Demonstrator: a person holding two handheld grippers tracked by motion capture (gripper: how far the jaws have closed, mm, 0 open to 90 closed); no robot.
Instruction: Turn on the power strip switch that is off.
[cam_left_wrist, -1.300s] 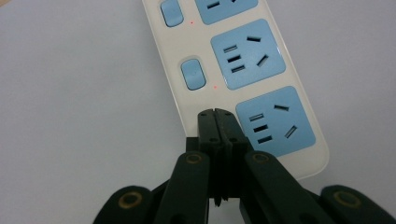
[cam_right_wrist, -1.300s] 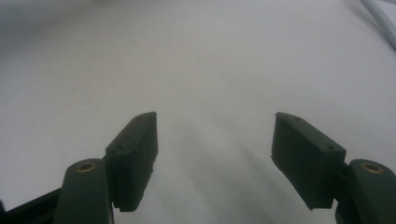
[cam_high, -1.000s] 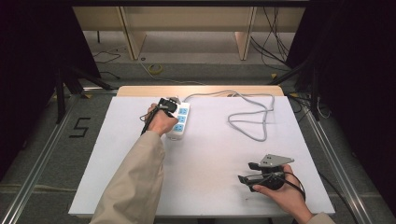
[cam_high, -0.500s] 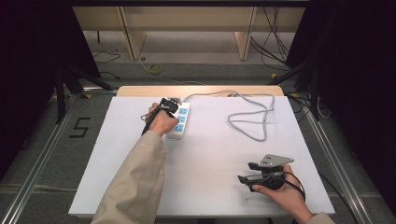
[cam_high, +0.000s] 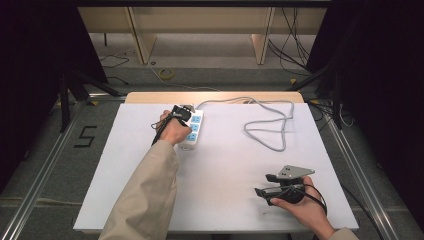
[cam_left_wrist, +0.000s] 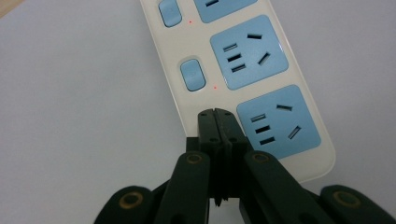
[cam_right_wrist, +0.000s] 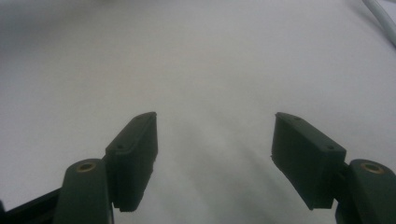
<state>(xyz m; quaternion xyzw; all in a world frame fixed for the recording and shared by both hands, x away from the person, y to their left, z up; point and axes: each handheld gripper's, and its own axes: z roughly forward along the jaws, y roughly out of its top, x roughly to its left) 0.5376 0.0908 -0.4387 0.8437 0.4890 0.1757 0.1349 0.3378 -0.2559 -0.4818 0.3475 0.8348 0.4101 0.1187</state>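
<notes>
White rigid plastic, the power strip (cam_left_wrist: 243, 70) is seen upper centre on the tabletop (cam_high: 225, 170); its switch is pressed by the clenched left claw (cam_left_wrist: 216, 113), while the right claw (cam_right_wrist: 215, 135) is held released.

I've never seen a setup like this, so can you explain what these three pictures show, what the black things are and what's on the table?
A person sits at a white table with a hand-held claw in each hand. One picture looks down from above; the other two come from small cameras riding on each claw.

On the table lies a white power strip with blue sockets, its grey cable looping to the side.

The left claw is shut, holding nothing, with its tip on the strip beside the nearest socket, in line with the blue switches. The right claw rests open near the table's front edge, with nothing between its jaws.
</notes>
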